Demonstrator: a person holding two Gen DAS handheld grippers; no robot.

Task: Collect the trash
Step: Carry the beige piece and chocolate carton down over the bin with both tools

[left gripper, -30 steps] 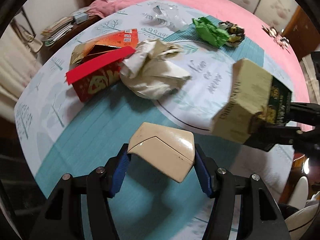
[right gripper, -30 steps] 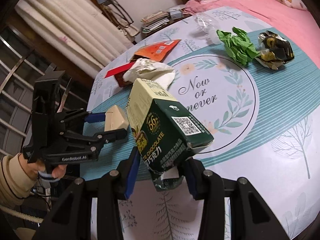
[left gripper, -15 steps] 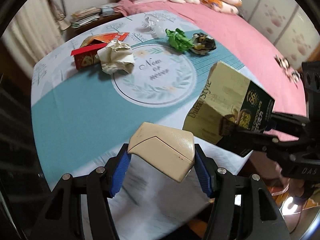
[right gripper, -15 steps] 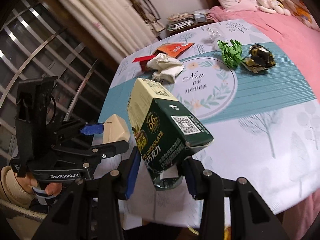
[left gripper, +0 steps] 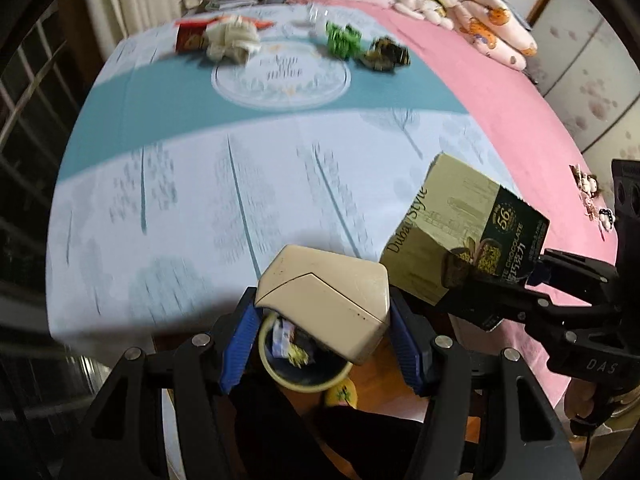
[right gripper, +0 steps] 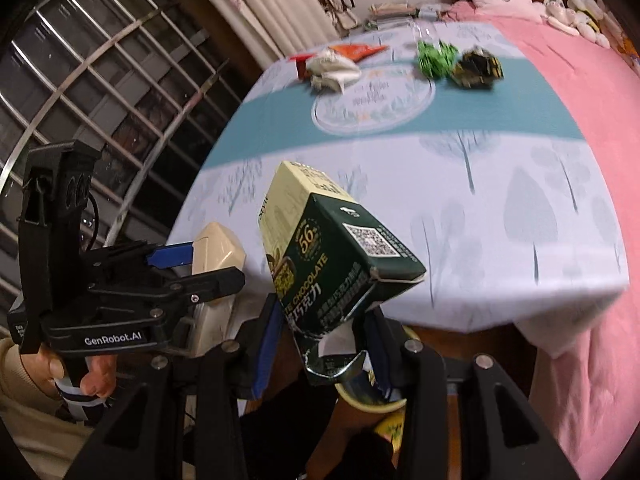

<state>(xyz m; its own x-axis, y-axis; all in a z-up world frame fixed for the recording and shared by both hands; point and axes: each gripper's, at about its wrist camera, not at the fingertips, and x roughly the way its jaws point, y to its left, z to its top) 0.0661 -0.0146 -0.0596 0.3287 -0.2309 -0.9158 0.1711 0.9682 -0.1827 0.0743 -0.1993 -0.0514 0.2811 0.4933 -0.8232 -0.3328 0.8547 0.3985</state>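
Observation:
My left gripper (left gripper: 324, 332) is shut on a cream box (left gripper: 326, 296), which also shows in the right wrist view (right gripper: 216, 250). It hangs past the table's near edge, above a yellow-rimmed bin (left gripper: 304, 376) with wrappers inside. My right gripper (right gripper: 324, 344) is shut on a green chocolate carton (right gripper: 332, 252), seen to the right in the left wrist view (left gripper: 464, 240). The bin rim (right gripper: 368, 400) shows just below the carton. Far on the table lie a red box (left gripper: 190, 34), crumpled white paper (left gripper: 234, 40), green paper (left gripper: 340, 38) and a dark wrapper (left gripper: 386, 54).
The table wears a blue and white cloth (left gripper: 240, 140). A pink bed (left gripper: 500, 112) with pillows runs along the right. A window grille (right gripper: 100, 72) and curtain stand on the left. A small yellow object (left gripper: 340, 394) lies on the floor by the bin.
Both grippers have pulled back from the table middle to beyond its near edge, carrying the cream box and the carton. The bin has come into view beneath them.

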